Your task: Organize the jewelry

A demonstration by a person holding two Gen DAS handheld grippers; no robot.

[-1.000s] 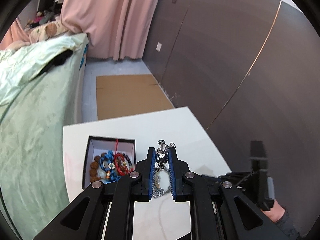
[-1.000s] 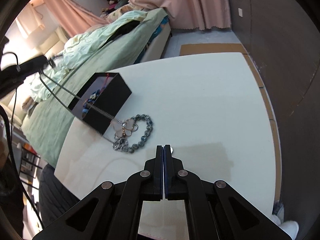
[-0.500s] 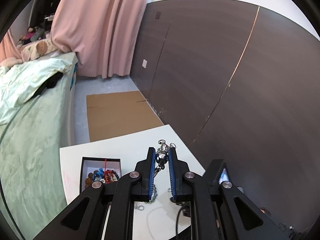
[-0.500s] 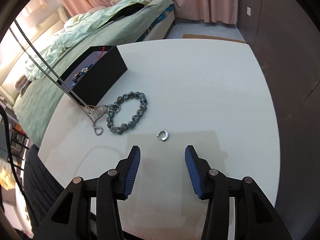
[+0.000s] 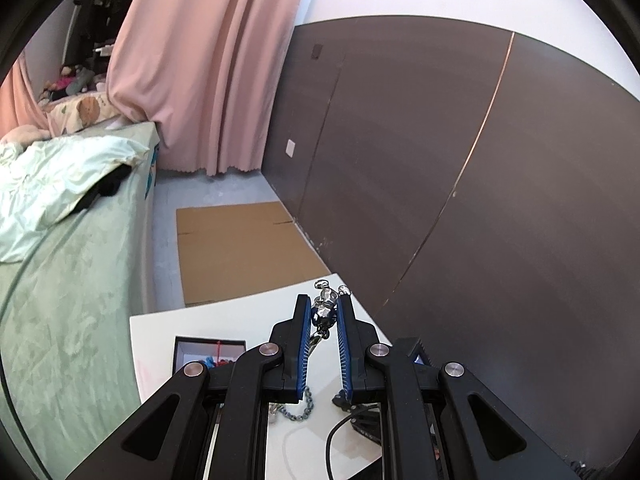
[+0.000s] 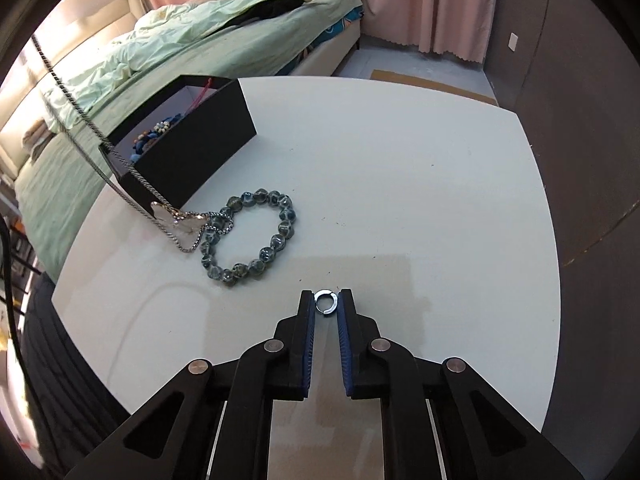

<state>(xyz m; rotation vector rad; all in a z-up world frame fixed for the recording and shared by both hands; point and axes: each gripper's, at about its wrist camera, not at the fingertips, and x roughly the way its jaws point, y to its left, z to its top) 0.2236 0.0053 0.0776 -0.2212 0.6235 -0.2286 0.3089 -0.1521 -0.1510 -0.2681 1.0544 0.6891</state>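
My left gripper (image 5: pixel 325 307) is shut on the silver clasp end of a necklace (image 5: pixel 325 312) and holds it high above the white table (image 5: pixel 224 320). In the right wrist view its chain (image 6: pixel 76 114) hangs down to a pink butterfly pendant (image 6: pixel 180 222) resting on the table beside a blue-green bead bracelet (image 6: pixel 256 236). The black jewelry box (image 6: pixel 192 148) holds several bracelets. My right gripper (image 6: pixel 326 304) is narrowly open with its jaws either side of a small silver ring (image 6: pixel 326 303) on the table.
A bed with green bedding (image 6: pixel 180 40) runs along the table's left side. A dark panelled wall (image 5: pixel 460 160) stands to the right. Flat cardboard (image 5: pixel 240 248) lies on the floor beyond the table. Pink curtains (image 5: pixel 208 60) hang at the back.
My left gripper has risen further, lifting the necklace so the chain is taut. My right gripper opened, moved forward to the ring and narrowed around it.
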